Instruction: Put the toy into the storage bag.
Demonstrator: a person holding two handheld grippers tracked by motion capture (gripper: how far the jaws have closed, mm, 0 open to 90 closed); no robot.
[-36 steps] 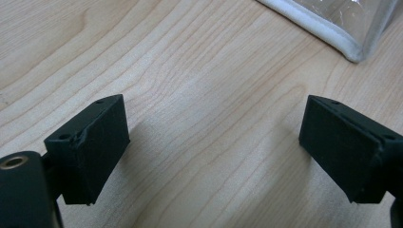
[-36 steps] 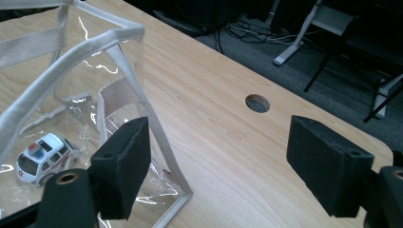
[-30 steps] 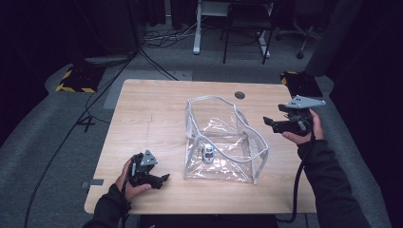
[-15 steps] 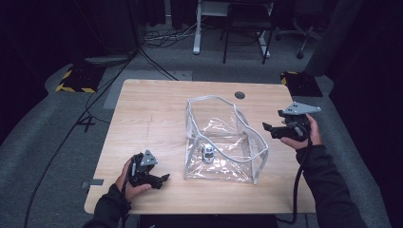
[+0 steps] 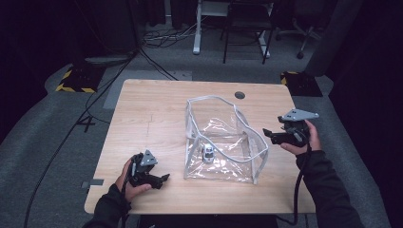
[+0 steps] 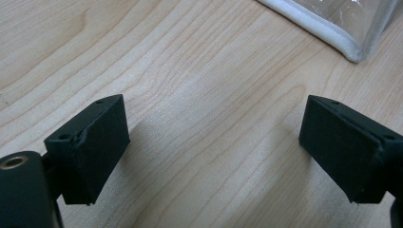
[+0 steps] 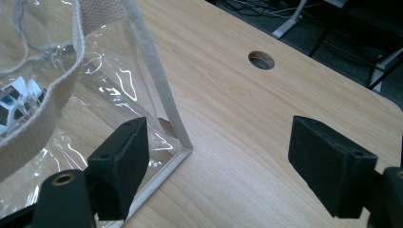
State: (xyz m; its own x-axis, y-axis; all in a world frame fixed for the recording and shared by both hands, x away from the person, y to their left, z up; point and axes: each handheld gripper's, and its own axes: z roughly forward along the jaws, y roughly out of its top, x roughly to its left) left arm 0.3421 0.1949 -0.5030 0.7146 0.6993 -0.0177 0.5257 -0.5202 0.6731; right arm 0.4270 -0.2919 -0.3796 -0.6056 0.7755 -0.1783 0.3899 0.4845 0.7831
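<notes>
One clear bag (image 5: pixel 223 137), soft-walled and edged in white trim (image 5: pixel 209 99), standing open at the middle of the frame on the tabletop (image 5: pixel 152 109). Inside, on its floor near the lower-left wall, a small toy car (image 5: pixel 207 153).

Just off the bag's right rim, right claw (image 5: pixel 267 135) hovering with jaws spread wide, nothing between them. In the right gripper view, the bag's bottom corner just ahead of the left-hand jaw, with bare wood and a cable hole (image 7: pixel 261 60) beyond. At the lower left of the frame, left claw (image 5: pixel 161 179) low over the wood, well apart from the bag, likewise wide and empty.

Likely trouble from here:
- Slipping or crumpling of the thin film, if pinched on a wall instead of on the stiffer trim.
- Shoving or tipping of the light bag, if pushed from the right with nothing steadying its far side. Then a rolling car, perhaps out through the mouth.
- Jamming of a jaw against the tabletop, if brought in too low at the bottom seam.
- Misjudging of the rim's place, owing to glare on the plastic.
</notes>
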